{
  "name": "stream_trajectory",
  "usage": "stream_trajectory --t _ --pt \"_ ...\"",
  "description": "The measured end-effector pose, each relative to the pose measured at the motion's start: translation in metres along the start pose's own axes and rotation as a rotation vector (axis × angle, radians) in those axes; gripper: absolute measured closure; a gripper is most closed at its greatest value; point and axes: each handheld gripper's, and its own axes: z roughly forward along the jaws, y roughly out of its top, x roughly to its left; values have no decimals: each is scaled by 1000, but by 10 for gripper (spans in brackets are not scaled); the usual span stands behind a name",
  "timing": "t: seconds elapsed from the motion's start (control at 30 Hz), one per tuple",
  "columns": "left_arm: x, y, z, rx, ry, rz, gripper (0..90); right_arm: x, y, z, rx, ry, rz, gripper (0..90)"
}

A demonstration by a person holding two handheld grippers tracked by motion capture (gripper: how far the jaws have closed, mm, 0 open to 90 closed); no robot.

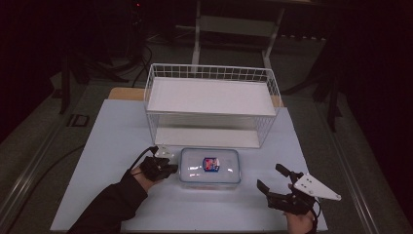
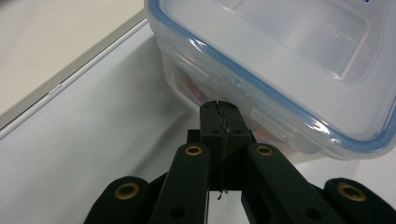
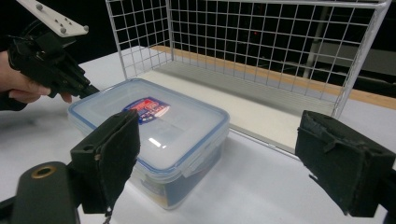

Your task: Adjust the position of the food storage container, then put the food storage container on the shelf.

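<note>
A clear plastic container (image 1: pixel 209 168) with a blue-rimmed lid and a red and blue label lies on the white table, just in front of the wire rack. My left gripper (image 1: pixel 171 168) is at the container's left side. In the left gripper view its jaws (image 2: pixel 219 106) are shut together, with the tips against a side latch of the container (image 2: pixel 280 46). My right gripper (image 1: pixel 270 176) is held to the right of the container, open, with nothing between its pads. In the right gripper view (image 3: pixel 231 158) the container (image 3: pixel 154 126) lies ahead, with the left gripper (image 3: pixel 88 88) at its far side.
A white wire rack (image 1: pixel 209 105) with a solid shelf stands behind the container, and its mesh wall (image 3: pixel 261 42) rises close beyond the lid. The white tabletop (image 1: pixel 112 146) has bare room to the left and along the front. Dark floor and cables surround the table.
</note>
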Motion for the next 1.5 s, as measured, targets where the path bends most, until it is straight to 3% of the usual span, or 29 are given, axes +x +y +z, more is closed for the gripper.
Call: stream_trajectory --t 0.13,0.3,0.43,0.5,0.67,0.8,0.87,0.93,0.97,1.0,1.1,1.27,1.37,1.5 --pt "-3 1 1 -1 -10 14 898 0 -1 0 5 0 4 137" --pt "-1 0 3 -10 -19 1 898 0 -1 0 8 -1 3 137" --pt "1 0 -5 -19 -10 5 883 0 -1 0 6 -1 7 138" --pt "2 -1 -13 -33 11 2 803 -1 -1 0 7 0 8 137" --pt "8 1 -41 -105 -3 -63 557 -1 0 1 0 15 14 136" --pt "5 6 -63 -202 -9 -89 361 2 1 3 4 10 -13 132" --pt "4 9 -71 -226 -62 -92 194 3 1 3 3 5 -20 131" --pt "1 12 -75 -248 -83 -97 133 4 1 4 2 11 -23 130" --pt "-1 15 -77 -258 -138 -112 97 4 1 5 1 13 -25 128" --pt "-1 15 -77 -258 -138 -112 30 4 1 5 1 13 -25 128" --pt "-4 19 -76 -265 -159 -138 17 6 2 6 7 16 -32 121" --pt "-12 33 -71 -258 -183 -145 11 6 6 7 0 33 -30 107" --pt "-11 40 -70 -248 -182 -163 11 8 11 9 -9 36 -41 106" --pt "-6 47 -63 -232 -222 -212 11 11 19 14 -3 35 -64 105"
